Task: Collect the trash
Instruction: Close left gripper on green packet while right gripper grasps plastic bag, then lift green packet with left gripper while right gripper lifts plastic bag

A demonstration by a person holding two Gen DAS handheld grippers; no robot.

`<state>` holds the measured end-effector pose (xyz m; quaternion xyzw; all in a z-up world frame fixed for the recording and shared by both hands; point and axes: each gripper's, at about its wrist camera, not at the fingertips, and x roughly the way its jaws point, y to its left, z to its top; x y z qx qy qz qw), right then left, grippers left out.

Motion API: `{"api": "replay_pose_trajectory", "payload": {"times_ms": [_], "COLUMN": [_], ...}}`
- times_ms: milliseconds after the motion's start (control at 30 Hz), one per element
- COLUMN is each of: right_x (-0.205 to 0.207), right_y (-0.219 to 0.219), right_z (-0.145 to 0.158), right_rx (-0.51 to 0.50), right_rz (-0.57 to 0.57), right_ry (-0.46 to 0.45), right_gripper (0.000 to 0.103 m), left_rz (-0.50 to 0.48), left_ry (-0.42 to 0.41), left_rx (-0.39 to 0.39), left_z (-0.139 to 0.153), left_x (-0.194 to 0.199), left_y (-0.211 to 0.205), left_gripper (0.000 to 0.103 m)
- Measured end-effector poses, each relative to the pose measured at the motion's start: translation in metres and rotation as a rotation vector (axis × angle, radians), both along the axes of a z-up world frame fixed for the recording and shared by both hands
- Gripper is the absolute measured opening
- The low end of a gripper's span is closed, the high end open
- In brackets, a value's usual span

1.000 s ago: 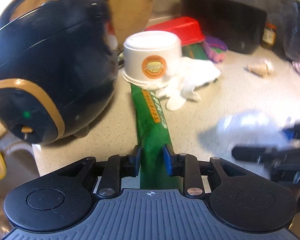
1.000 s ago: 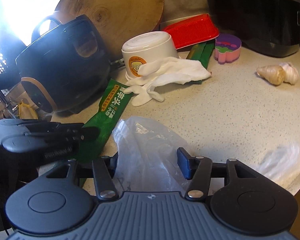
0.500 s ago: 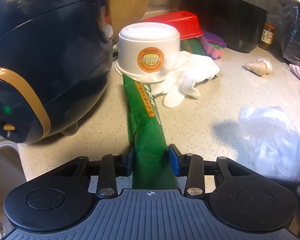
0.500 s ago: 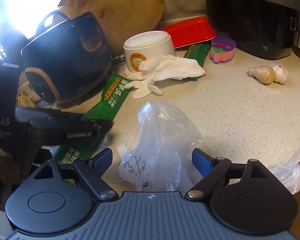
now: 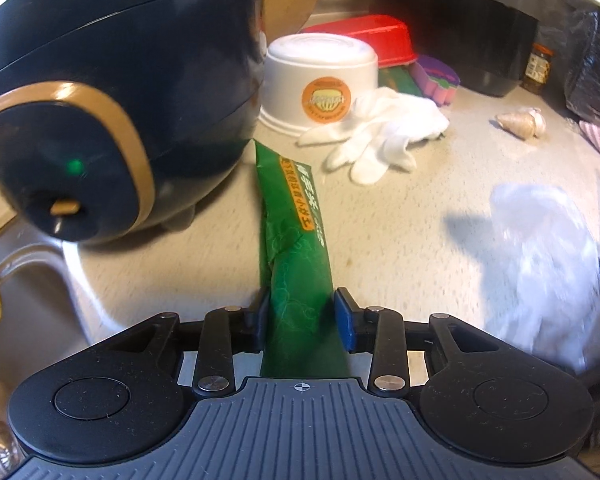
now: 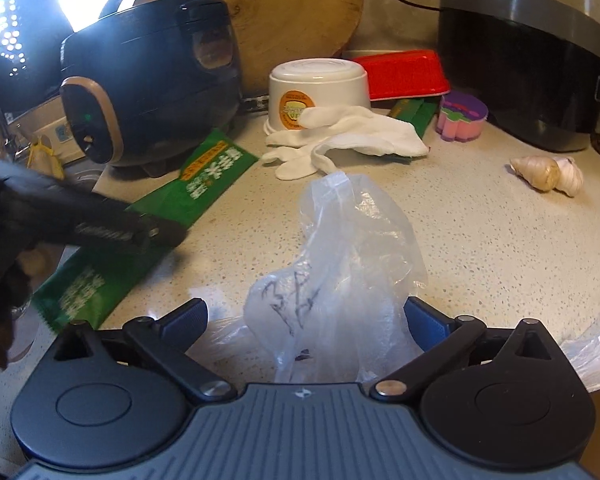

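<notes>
My left gripper (image 5: 302, 314) is shut on a long green wrapper (image 5: 294, 216) whose far end lies by the dark rice cooker (image 5: 112, 92). The wrapper (image 6: 204, 184) and the left gripper's dark finger (image 6: 100, 220) also show in the right wrist view. My right gripper (image 6: 306, 322) is open, its blue pads on either side of a crumpled clear plastic bag (image 6: 340, 264) that stands on the counter; the bag (image 5: 548, 248) shows at right in the left wrist view. An upturned white cup (image 6: 318, 90) and a white glove (image 6: 348, 140) lie further back.
A rice cooker (image 6: 148, 80) and round wooden board (image 6: 284, 16) stand at back left. A red tray (image 6: 404, 74), purple mould (image 6: 462, 118), black appliance (image 6: 528, 60) and garlic (image 6: 548, 174) sit further right. A sink (image 5: 24, 288) lies left of the counter edge.
My right gripper has opened and let go of the plastic bag, which now stands between the open jaws. My left gripper has pulled the green wrapper back from under the white cup.
</notes>
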<state>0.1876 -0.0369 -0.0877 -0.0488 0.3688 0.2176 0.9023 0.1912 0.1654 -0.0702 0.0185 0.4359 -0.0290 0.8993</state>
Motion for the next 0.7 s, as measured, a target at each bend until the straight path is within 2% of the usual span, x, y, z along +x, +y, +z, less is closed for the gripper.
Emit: {"api": "replay_pose_trajectory", "payload": {"times_ms": [100,233,433,500,533,567,633,700], "right_x": [0.010,0.017,0.021,0.027,0.030,0.033,0.043,0.051], "right_y": [-0.006,-0.006,0.004,0.005,0.006,0.008,0.011,0.009], "right_z": [-0.001,0.002,0.001,0.002,0.003,0.005,0.014,0.028], "right_rx": [0.028,-0.001,-0.073,-0.043,-0.027,-0.014,0.028,0.093], "right_rz": [-0.026,0.011,0.064,0.069,0.063,0.054,0.037,0.007], "right_ry": [0.050,0.097,0.118,0.124,0.127,0.126,0.120,0.092], "right_gripper": [0.103,0.103,0.103,0.103,0.101,0.091,0.080,0.079], "left_rz": [0.014,0.027,0.022,0.017,0.017,0.017,0.020,0.021], "left_ry": [0.015,0.022,0.007,0.005,0.004,0.003,0.003,0.003], "left_rx": [-0.006,-0.015,-0.013,-0.010,-0.014,-0.019,-0.033,-0.043], "left_z": [0.001,0.001,0.000,0.000,0.000,0.001,0.001,0.001], "left_x": [-0.004,-0.006,-0.011,-0.012,-0.013,-0.014,-0.014,-0.015], "left_y": [0.001,0.002,0.001,0.001,0.001,0.002,0.005,0.006], "left_gripper": [0.039,0.039,0.039,0.039,0.039,0.039,0.039,0.039]}}
